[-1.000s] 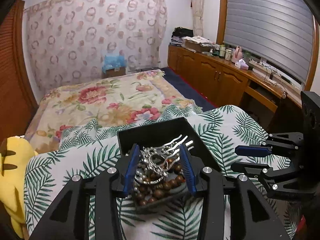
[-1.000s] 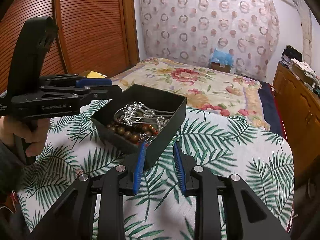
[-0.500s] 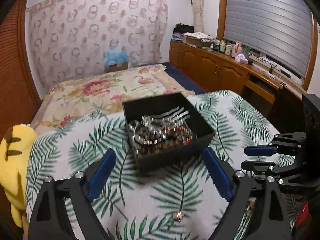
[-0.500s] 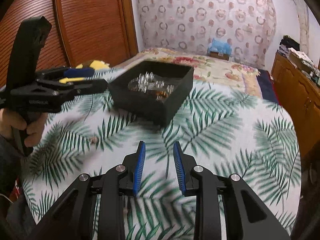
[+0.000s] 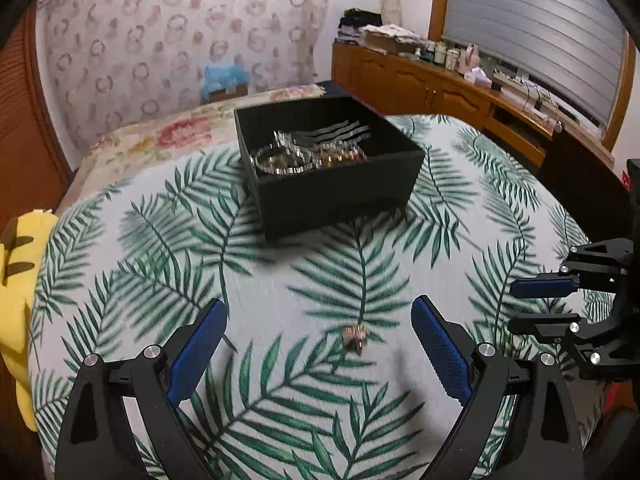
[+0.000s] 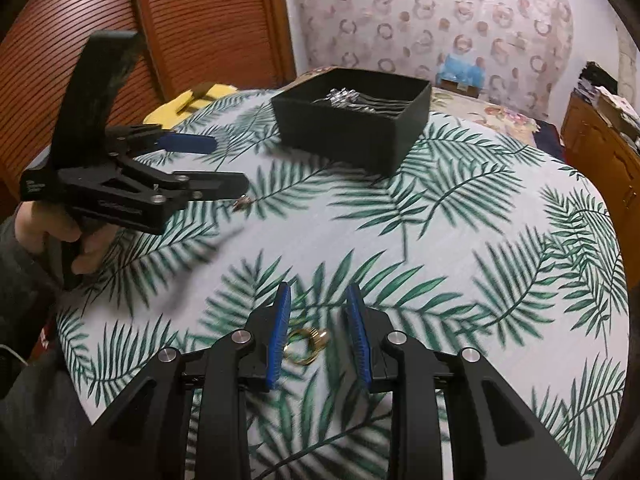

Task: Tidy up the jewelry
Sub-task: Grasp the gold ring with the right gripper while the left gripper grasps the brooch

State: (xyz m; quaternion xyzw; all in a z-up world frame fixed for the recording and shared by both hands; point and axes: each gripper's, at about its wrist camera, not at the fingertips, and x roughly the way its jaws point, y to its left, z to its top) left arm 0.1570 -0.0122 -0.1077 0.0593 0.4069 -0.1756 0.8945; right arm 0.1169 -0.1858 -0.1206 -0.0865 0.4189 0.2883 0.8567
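A black box [image 5: 332, 196] [image 6: 352, 136] with silver hairpins, a bangle and brown beads stands on the palm-leaf cloth. A small gold earring [image 5: 355, 336] [image 6: 242, 202] lies on the cloth between the wide-open jaws of my left gripper [image 5: 318, 340], which also shows in the right wrist view [image 6: 224, 164]. A gold ring [image 6: 306, 346] lies on the cloth between the jaws of my right gripper [image 6: 319, 340], which is open and narrow; it also shows in the left wrist view [image 5: 536, 308].
A yellow plush toy [image 5: 16, 280] lies at the cloth's left edge. A floral bed [image 5: 168, 136] lies behind the box. A wooden cabinet [image 5: 420, 84] with clutter runs along the right wall. A wooden shutter door [image 6: 120, 40] stands at left.
Both grippers have pulled back from the box toward the near side of the cloth. My left gripper has opened wide and let go of the jewelry in the box. The earring and ring have come into view.
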